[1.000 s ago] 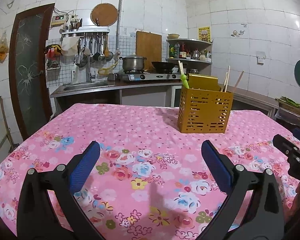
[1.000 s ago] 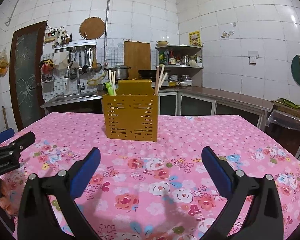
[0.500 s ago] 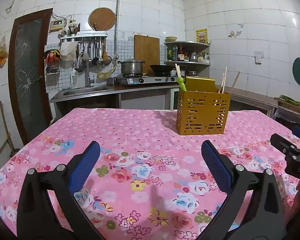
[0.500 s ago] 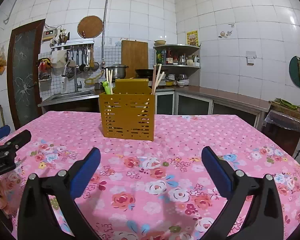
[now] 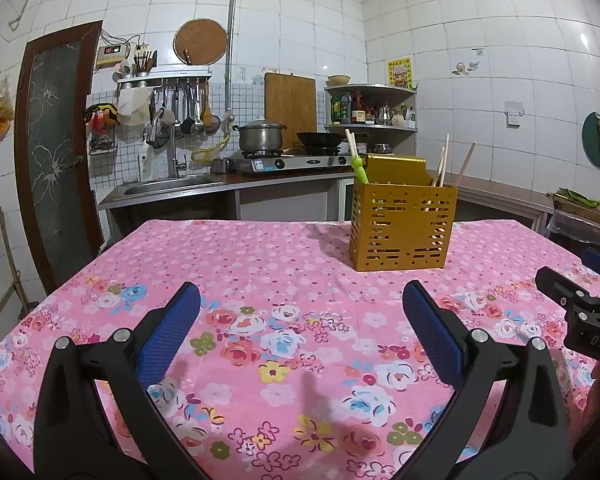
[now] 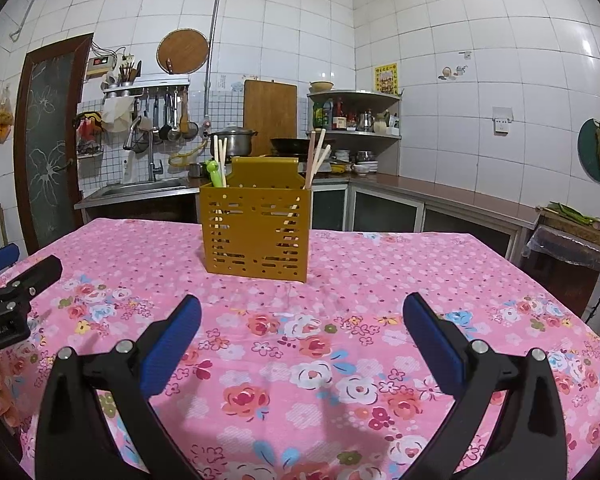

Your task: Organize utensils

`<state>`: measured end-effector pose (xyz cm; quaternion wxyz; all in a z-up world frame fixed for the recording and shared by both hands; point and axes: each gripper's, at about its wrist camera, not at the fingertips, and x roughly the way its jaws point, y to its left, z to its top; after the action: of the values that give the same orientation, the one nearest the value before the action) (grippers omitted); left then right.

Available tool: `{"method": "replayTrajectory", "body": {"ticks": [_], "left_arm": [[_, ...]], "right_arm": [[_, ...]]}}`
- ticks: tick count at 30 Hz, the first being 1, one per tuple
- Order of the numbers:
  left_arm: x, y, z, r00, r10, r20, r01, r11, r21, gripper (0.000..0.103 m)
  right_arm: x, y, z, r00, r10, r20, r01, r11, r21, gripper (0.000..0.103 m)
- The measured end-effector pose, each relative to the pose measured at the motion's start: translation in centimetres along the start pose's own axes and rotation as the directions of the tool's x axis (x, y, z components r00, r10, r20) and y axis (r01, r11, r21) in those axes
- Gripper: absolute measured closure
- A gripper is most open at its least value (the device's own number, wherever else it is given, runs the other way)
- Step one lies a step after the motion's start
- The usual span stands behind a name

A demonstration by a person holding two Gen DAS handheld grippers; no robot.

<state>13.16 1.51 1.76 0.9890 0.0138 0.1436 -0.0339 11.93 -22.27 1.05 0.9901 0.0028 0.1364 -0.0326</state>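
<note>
A yellow-brown slotted utensil holder (image 5: 402, 228) stands upright on the pink floral tablecloth (image 5: 260, 264); it also shows in the right wrist view (image 6: 256, 232). It holds pale chopsticks (image 5: 442, 166) and a green-handled utensil (image 5: 358, 168). My left gripper (image 5: 300, 308) is open and empty, low over the near part of the table, well short of the holder. My right gripper (image 6: 300, 312) is open and empty, in front of the holder. Each gripper shows at the edge of the other's view.
Behind the table runs a counter with a sink (image 5: 168, 188), a gas stove with a pot (image 5: 260, 136) and a wok, hanging ladles, and a corner shelf of bottles (image 5: 364, 108). A dark door (image 5: 56, 152) stands at left. A side table (image 6: 572, 236) sits at right.
Both views have tilted up and drawn back a little from the table, so the holder sits lower and looks smaller. Both grippers stay open and empty.
</note>
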Motion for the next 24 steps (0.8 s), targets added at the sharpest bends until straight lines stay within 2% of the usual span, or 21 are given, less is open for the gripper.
{"method": "replayTrajectory", "body": {"ticks": [24], "left_arm": [[-0.15,-0.13,-0.02,1.0,-0.001,0.007,0.001,1.0,0.005,0.005]], "right_arm": [[-0.03,-0.08,0.07,1.0,-0.001,0.002,0.001,1.0,-0.008,0.004]]}}
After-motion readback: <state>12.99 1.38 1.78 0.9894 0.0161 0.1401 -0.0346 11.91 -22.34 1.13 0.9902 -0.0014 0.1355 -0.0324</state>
